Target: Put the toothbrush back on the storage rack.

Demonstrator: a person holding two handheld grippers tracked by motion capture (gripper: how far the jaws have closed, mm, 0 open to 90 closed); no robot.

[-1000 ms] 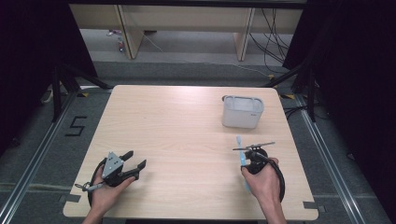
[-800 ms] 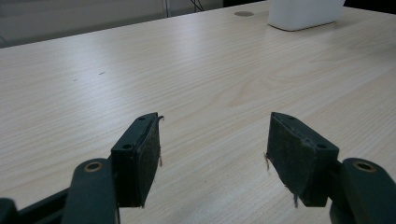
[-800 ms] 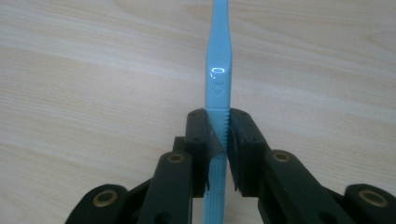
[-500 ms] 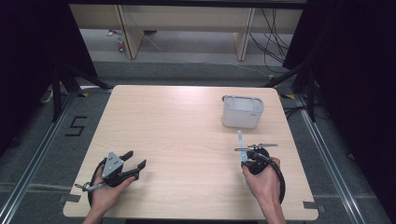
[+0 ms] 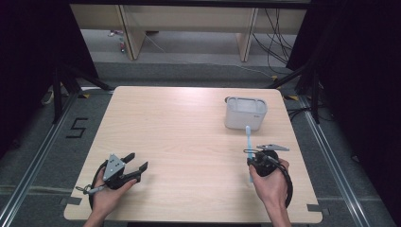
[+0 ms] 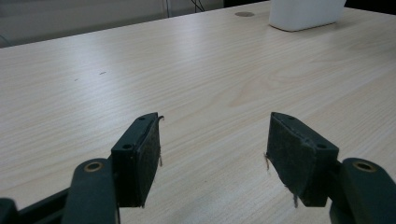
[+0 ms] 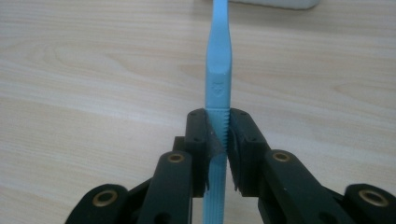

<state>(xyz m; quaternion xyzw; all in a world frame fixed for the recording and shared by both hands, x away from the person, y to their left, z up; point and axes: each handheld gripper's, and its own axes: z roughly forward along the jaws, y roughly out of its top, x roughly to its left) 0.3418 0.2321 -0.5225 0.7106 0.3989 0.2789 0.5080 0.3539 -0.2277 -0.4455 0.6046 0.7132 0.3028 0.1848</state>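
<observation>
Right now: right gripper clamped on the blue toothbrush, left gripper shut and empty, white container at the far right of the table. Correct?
Not quite. The left gripper is open, not shut: the left gripper view shows its jaws wide apart with only bare table between them. The rest holds: the right gripper is clamped on the blue toothbrush, and the white container sits at the far right.

This looks like a lab or test room, not a home; a light wooden square table (image 5: 189, 142) stands alone on a grey carpet floor (image 5: 56, 156); black curtains (image 5: 33, 56) hang on both sides; shiny metal rails (image 5: 28, 170) run along the floor by the table; a black number five (image 5: 77, 127) is taped on the floor; loose black cables (image 5: 276, 28) lie behind pale wooden bench legs (image 5: 132, 33).
</observation>
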